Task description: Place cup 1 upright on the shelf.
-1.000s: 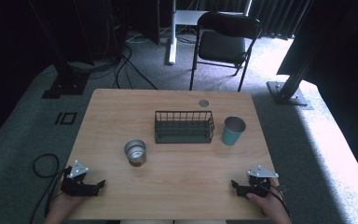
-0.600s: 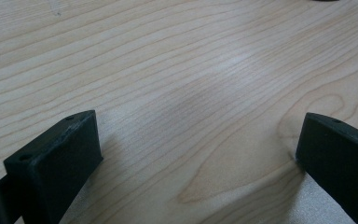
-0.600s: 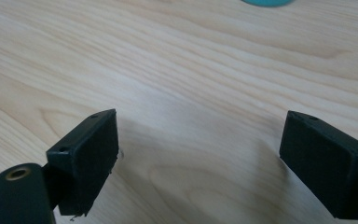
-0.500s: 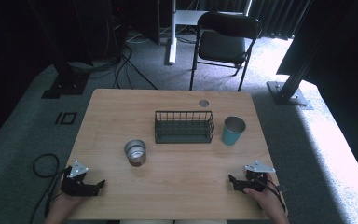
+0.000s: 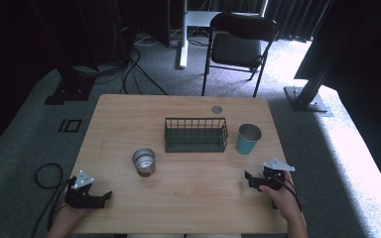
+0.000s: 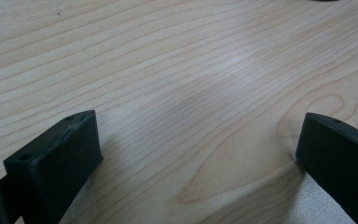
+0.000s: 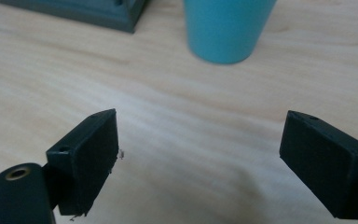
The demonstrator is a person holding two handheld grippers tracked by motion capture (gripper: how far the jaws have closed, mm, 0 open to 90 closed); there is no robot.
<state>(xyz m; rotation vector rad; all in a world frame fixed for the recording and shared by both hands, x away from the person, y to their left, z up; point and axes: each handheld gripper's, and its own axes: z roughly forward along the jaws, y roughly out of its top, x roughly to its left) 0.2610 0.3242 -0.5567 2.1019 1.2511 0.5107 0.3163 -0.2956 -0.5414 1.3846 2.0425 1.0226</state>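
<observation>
Jaws wide and empty, the right hand-held gripper (image 5: 254, 179) faces the teal cup (image 5: 248, 138), a reach and grasp seemingly next; the left hand-held gripper (image 5: 101, 197) rests open on the surface (image 5: 193, 198).

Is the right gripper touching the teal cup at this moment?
Apart. The right gripper view shows bare table between the open right gripper and the teal cup; the high view shows the same gap.

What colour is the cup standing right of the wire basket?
Teal outside, with a pale metallic inside; the cup shows best in the high view.
</observation>
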